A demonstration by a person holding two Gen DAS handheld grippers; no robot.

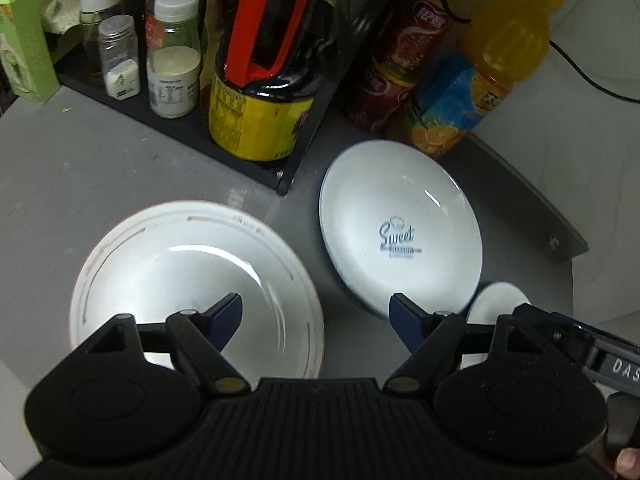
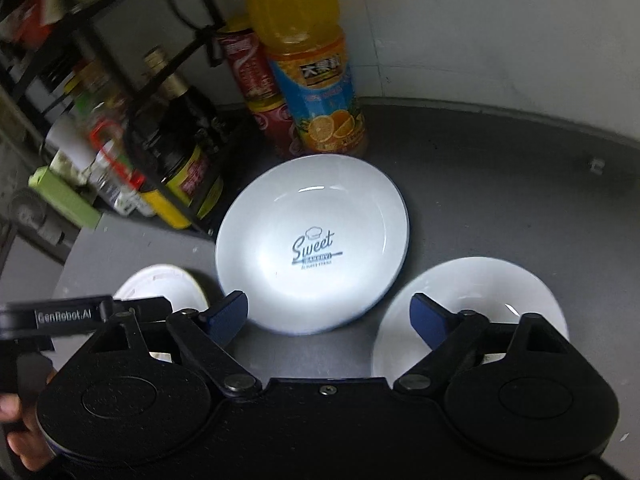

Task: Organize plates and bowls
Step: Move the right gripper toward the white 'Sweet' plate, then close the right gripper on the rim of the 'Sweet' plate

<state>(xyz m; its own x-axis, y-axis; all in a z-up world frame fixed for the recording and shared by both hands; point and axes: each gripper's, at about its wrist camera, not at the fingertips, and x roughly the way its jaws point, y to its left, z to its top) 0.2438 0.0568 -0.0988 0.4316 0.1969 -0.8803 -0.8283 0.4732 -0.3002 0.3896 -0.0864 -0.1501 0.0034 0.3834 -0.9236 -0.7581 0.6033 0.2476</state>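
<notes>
Both claws hang wide and empty: left claw (image 1: 316, 312) over the gold-rimmed dish (image 1: 192, 280), right claw (image 2: 330, 312) by the "Sweet" plate (image 2: 312, 248). Glazed, slippery, breakable; pinch rims.

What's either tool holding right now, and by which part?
Nothing. The left tool is open above the gold-rimmed bowl, and the right tool is open over the near edge of the Sweet plate; neither grips anything.
</notes>
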